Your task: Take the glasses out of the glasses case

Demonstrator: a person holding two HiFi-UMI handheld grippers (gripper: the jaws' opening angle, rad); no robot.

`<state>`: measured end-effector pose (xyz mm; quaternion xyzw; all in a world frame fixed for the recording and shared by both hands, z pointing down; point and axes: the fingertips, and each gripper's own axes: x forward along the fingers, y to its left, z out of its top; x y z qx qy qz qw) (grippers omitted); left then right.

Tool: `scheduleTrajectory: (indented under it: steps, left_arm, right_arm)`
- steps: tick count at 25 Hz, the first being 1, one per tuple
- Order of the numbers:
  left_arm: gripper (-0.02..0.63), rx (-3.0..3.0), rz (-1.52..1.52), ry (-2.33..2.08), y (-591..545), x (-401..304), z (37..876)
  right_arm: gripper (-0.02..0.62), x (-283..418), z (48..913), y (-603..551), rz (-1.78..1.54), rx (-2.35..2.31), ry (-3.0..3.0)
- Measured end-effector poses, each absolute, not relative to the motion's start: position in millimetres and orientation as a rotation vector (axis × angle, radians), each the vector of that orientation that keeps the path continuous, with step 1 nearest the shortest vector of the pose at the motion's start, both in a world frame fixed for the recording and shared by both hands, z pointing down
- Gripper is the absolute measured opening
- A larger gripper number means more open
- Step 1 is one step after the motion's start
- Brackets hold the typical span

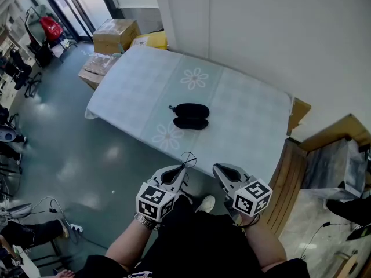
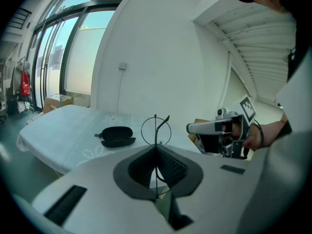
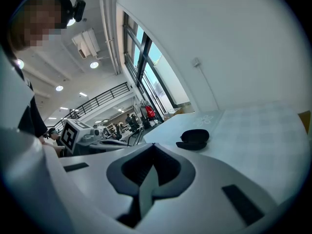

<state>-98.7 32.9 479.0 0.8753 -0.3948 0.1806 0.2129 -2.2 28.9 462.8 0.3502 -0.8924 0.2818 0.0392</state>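
Note:
The black glasses case (image 1: 191,116) lies hinged open in the middle of the pale table (image 1: 243,114), well ahead of both grippers. It also shows as the case (image 2: 117,135) in the left gripper view and the case (image 3: 194,139) in the right gripper view. Thin wire-framed glasses (image 1: 187,159) are pinched in my left gripper (image 1: 181,169), held off the table near its front edge. One round lens of the glasses (image 2: 156,129) stands up above the left gripper (image 2: 157,147). My right gripper (image 1: 220,169) is shut with nothing in it, just right of the left one.
Cardboard boxes (image 1: 115,35) stand on the floor past the table's far left corner. A white wall (image 1: 261,28) runs behind the table. A wooden bench (image 1: 290,184) sits at the right. Grey floor (image 1: 69,143) lies to the left.

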Motion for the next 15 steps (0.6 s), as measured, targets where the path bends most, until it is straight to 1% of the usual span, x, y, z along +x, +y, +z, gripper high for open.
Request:
scheduleTrajectory:
  steps: [15]
  left_arm:
    - [0.029,2.43,0.507,-1.099,37.3,-101.7,479.0]
  right_arm:
    - [0.023,-3.6,463.8,33.9,0.87,1.079,-2.733]
